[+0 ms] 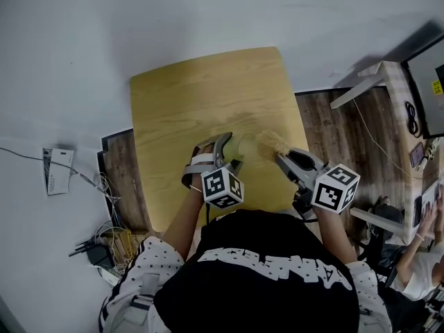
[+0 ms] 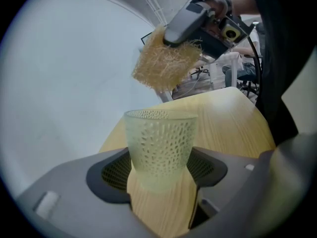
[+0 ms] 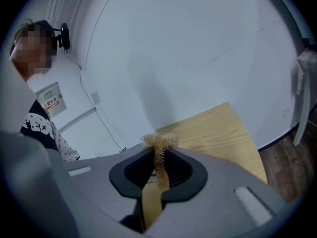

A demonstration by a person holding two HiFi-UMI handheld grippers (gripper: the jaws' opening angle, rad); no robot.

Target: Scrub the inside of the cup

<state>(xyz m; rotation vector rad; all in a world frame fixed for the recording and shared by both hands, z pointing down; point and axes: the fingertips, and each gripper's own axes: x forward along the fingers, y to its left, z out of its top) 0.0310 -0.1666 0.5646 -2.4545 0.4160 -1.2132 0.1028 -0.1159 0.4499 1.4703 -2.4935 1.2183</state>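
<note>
Where the two tools meet, just below the middle of the head view, the cup (image 1: pixel 244 146) is a pale green, see-through thing. Its wall is covered in a lattice of small dimples and narrows toward the base. In the left gripper view it stands mouth-up at centre frame. The left tool (image 2: pixel 159 176) has its jaws set partway apart, one pad against each side of the lower wall, gripping the cup over the wooden worktop (image 1: pixel 201 96). Above the rim, in the upper middle of that view and clear of the cup, hangs a straw-coloured fibrous scrubber (image 2: pixel 163 66). The right tool (image 3: pixel 158 168) carries it: its jaws are almost together, pinching the thin pad edge-on, with a frayed tuft sticking out past the tips. Whether the cup's base touches the worktop I cannot tell.
</note>
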